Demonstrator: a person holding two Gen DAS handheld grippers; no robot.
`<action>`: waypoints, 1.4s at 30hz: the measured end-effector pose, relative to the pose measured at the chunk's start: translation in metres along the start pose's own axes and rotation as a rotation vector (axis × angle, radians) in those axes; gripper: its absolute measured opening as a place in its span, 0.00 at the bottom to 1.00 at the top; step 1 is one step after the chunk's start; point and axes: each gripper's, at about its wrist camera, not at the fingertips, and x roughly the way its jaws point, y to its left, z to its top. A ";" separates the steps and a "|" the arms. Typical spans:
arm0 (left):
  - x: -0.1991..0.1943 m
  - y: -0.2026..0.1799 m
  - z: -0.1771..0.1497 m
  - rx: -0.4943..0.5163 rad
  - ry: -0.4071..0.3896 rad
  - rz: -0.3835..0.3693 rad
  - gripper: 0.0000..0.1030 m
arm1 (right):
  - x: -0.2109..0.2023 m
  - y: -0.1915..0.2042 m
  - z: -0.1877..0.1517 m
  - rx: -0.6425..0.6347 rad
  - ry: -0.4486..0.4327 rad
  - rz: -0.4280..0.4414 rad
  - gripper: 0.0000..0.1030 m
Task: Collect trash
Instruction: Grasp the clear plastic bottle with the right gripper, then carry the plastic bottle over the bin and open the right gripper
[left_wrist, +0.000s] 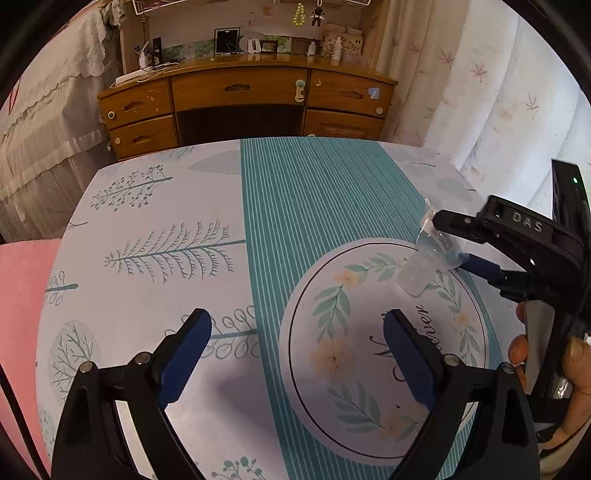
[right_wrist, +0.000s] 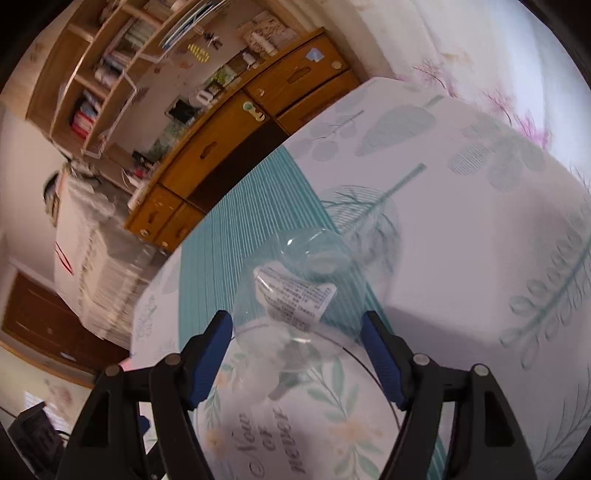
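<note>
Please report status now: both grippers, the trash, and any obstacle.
Left gripper open, empty. Right gripper closed on clear plastic bottle, above table. No obstacle visible.

**Table Surface and Contents**

The table (left_wrist: 155, 236) is covered with a pale cloth printed with teal tree and leaf motifs. A teal striped band (left_wrist: 314, 192) runs from the far edge toward the near edge, right of centre. A round floral placemat (left_wrist: 369, 332) with a thin black ring and script lettering lies flat on the near right part, overlapping the band. A clear plastic bottle (left_wrist: 424, 266) with a white printed label is at the mat's far right rim; whether it rests on the mat cannot be told.
</note>
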 end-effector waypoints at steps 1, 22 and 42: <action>0.002 0.002 0.001 -0.007 0.003 -0.001 0.91 | 0.004 0.004 0.002 -0.012 0.005 -0.025 0.70; -0.038 0.030 -0.027 -0.069 0.018 -0.022 0.91 | -0.048 0.039 -0.046 -0.265 0.012 -0.010 0.40; -0.257 -0.040 -0.192 0.019 -0.126 0.009 0.91 | -0.297 0.049 -0.235 -0.638 -0.025 0.128 0.40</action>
